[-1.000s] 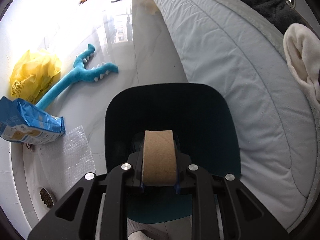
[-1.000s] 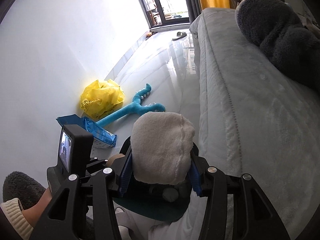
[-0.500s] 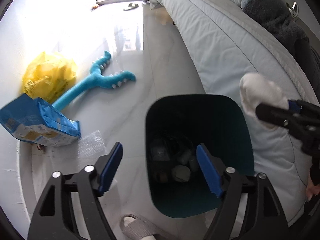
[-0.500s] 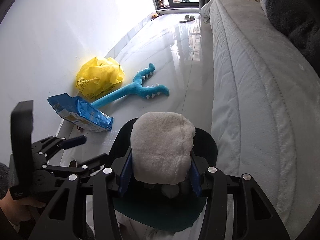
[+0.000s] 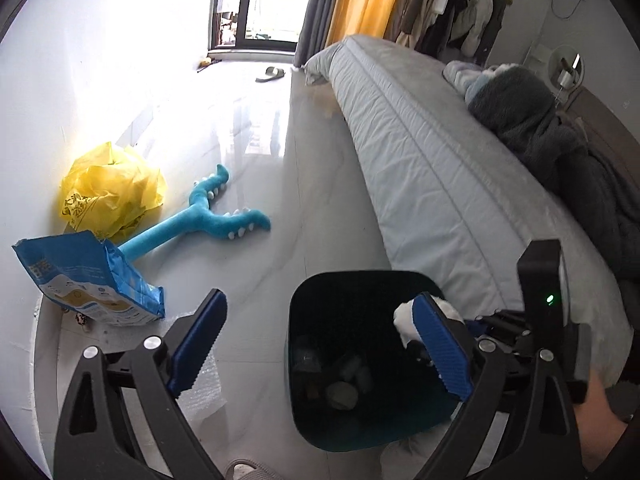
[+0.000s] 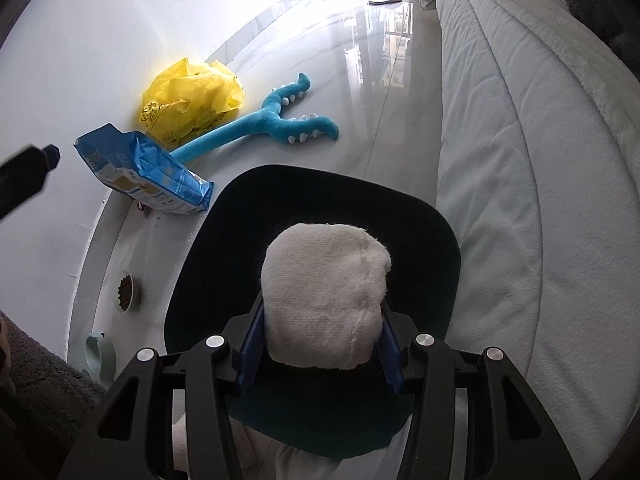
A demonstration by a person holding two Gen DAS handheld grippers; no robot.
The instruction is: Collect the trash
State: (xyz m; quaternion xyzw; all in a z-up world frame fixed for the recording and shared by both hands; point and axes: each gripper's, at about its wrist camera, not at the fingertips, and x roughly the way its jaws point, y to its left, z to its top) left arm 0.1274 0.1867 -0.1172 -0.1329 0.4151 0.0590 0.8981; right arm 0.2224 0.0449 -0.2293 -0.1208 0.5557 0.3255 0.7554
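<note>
The left gripper (image 5: 320, 344) is opening, nothing between its jaws. Beside it, over the dark bin (image 6: 440, 236), the right gripper (image 6: 320, 340) is easing open around a white cloth wad (image 6: 326, 292): soft, light, compressible, best held mid-bundle.

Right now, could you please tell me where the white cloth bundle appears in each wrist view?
Left wrist view: the white cloth bundle sits lower right, partly hidden behind a blue pad, over the dark bin.
Right wrist view: bottom centre, clamped in the right claw.
Shared landmark: the blue plush toy on the floor.
</note>
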